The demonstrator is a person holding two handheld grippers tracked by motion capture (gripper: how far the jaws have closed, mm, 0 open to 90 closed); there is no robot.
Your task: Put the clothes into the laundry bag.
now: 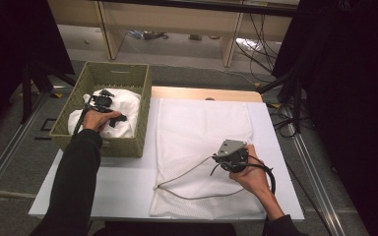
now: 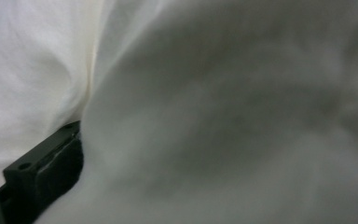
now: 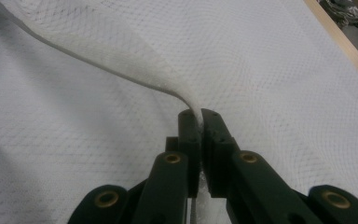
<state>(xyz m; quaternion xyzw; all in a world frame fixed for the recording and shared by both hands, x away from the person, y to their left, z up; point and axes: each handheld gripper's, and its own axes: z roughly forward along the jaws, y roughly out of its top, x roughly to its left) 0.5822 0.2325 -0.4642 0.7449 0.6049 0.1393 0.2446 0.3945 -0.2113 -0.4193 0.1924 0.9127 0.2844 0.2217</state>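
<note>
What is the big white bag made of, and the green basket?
The white bag looks like soft mesh fabric: tiny net holes cover it, and it creases. The green basket looks woven, maybe straw or paper cord; its walls show fine ribbed rows, matte.

The person's left forearm, in a dark sleeve, reaches far and left, its hand (image 1: 94, 119) wrapped round the left gripper (image 1: 109, 105), which points down with jaws spread wide (one black jaw shows in its own view). The right hand (image 1: 252, 172), nearer and to the right, grasps the right gripper (image 3: 199, 114), jaws pinched together.
</note>
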